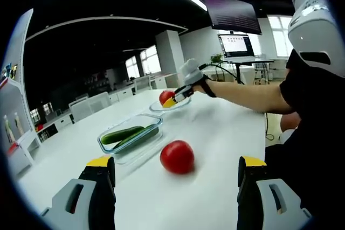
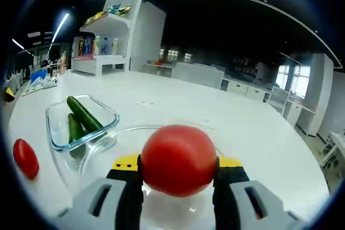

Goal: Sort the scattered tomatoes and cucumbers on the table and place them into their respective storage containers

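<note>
A loose red tomato lies on the white table, just beyond my left gripper, whose yellow-tipped jaws stand wide open on either side of it without touching. The same tomato sits at the left of the right gripper view. A clear rectangular container holds two cucumbers. My right gripper is shut on a second tomato, held over a round glass bowl. In the left gripper view that gripper and its tomato are at the bowl, far across the table.
A person's forearm and dark-clothed body stretch in from the right. The cucumber container stands left of the bowl. A white shelf with bottles and a monitor stand beyond the table's edges.
</note>
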Motion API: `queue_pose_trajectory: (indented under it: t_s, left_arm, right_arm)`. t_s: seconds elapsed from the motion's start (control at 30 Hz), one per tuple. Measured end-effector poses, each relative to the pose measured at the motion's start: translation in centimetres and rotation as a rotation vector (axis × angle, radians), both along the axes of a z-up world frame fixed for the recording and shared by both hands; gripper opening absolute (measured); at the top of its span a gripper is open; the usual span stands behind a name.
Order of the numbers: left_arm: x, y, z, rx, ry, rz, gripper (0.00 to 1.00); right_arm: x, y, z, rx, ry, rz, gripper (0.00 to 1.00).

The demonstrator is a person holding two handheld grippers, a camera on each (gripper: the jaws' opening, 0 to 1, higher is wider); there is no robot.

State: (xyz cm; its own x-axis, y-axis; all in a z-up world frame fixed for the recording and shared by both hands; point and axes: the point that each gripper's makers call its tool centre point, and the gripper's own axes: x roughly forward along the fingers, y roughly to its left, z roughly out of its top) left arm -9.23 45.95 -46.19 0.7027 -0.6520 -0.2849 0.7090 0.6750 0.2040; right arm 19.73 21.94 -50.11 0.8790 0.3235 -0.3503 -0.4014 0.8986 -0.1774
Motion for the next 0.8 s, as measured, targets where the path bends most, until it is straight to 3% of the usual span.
queue_pose_trajectory:
  t_s: [0.13, 0.43, 0.6, 0.8]
  left_arm:
    - [0.1, 0.1, 0.0, -0.002, -0.002, 0.002, 0.93]
    - [0.1, 0.1, -0.2, 0.001, 0.001, -0.001, 0.93]
    - [0.1, 0.2, -0.1, -0.002, -0.001, 0.003, 0.93]
    - [0.1, 0.2, -0.2, -0.001, 0.002, 0.004, 0.93]
  right_arm:
    - [0.4, 0.2, -1.0, 0.007, 0.028, -0.007, 0.47]
    - [-0.5, 1.0, -1.4, 0.005, 0.069, -0.011, 0.47]
    - [-0.9, 1.6, -1.8, -0.031, 0.081, 0.001, 0.47]
    - [0.0, 1.3, -2.1, -0.04, 0.09, 0.005, 0.47]
